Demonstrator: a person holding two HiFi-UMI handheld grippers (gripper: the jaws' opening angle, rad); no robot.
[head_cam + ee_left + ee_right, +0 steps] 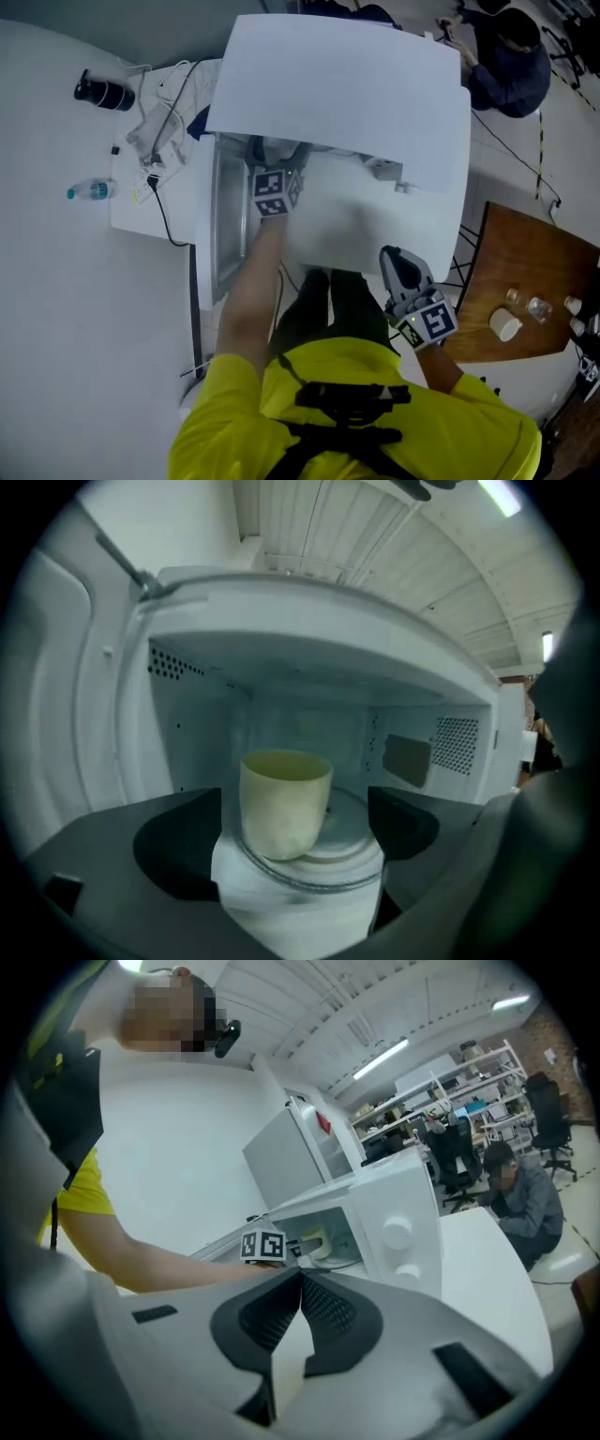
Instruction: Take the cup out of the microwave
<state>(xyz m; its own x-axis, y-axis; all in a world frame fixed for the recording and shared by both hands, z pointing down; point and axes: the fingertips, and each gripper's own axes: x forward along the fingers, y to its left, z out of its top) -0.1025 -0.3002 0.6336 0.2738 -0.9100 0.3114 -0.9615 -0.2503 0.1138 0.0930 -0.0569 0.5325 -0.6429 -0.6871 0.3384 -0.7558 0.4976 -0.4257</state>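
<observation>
The white microwave (337, 94) stands directly ahead of both grippers, and its door (228, 230) is swung open on the left gripper's outer side. The cavity is exposed.

The left gripper (295, 825) is held at the cavity mouth at the end of an outstretched bare forearm (251, 300). It points into the cavity. Its jaws stand wide apart and no pad presses on anything.

The right gripper (298, 1283) is held back from the microwave, close to the person's body, off to the right of the left gripper. Its jaws are closed together with nothing between them.

The glass turntable (349, 857) lies on the cavity floor just ahead of the left gripper's jaws.

The cup (284, 802), pale yellow and upright, stands on the turntable inside the microwave. It sits in line with the gap between the left gripper's jaws and closer to the left-hand jaw. The right-hand jaw stands clear of it. From the right gripper, the cup is well ahead and to the left.
</observation>
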